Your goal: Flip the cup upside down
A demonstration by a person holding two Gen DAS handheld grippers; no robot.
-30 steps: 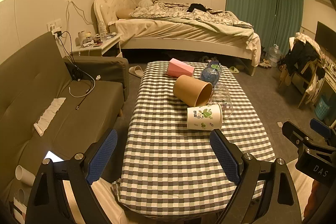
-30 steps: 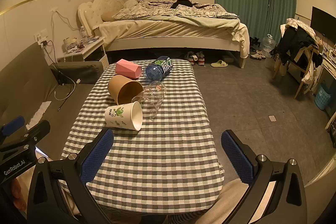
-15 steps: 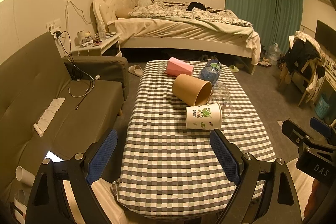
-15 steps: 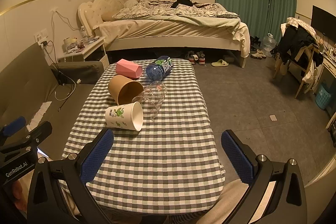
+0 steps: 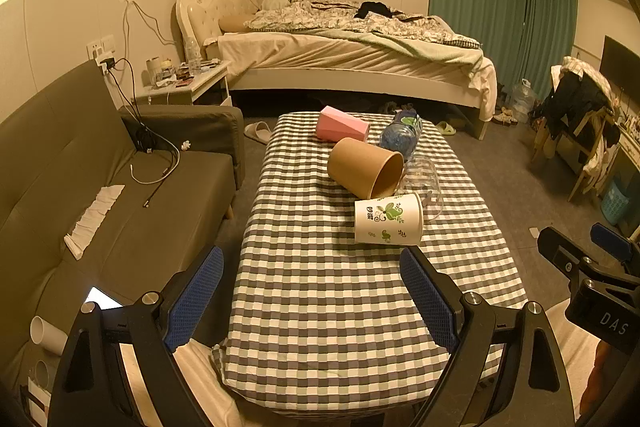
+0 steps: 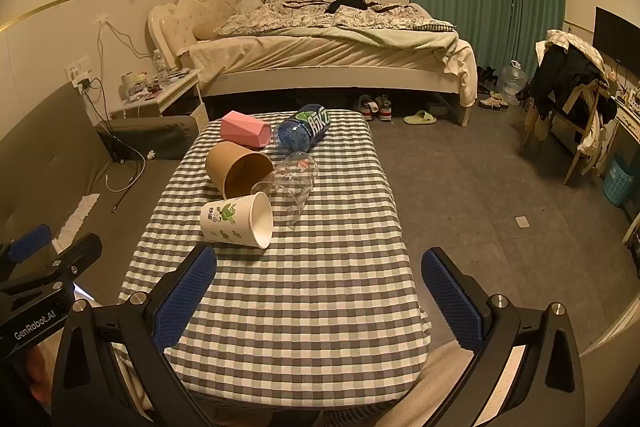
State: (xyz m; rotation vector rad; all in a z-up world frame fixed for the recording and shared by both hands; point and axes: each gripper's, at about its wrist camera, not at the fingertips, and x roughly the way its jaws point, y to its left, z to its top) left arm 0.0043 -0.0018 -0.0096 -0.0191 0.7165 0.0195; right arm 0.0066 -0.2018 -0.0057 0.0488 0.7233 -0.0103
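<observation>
On the checked tablecloth (image 5: 320,291) (image 6: 320,287) several cups lie on their sides. Nearest is a white paper cup with green print (image 5: 387,219) (image 6: 236,221), mouth to the right. Behind it lie a brown paper cup (image 5: 364,167) (image 6: 238,169), a clear glass cup (image 5: 426,183) (image 6: 294,183) and a pink faceted cup (image 5: 342,125) (image 6: 244,129). My left gripper (image 5: 312,301) is open above the near table end, short of the white cup. My right gripper (image 6: 320,297) is also open, empty, with the white cup just beyond its left finger.
A blue plastic bottle (image 5: 402,137) (image 6: 304,127) lies at the table's far end. A grey sofa (image 5: 100,195) runs along the left. A bed (image 5: 352,55) stands behind, and a chair piled with clothes (image 5: 580,115) is at the right.
Both grippers have barely drifted; the cups lie as before and both jaws stay open.
</observation>
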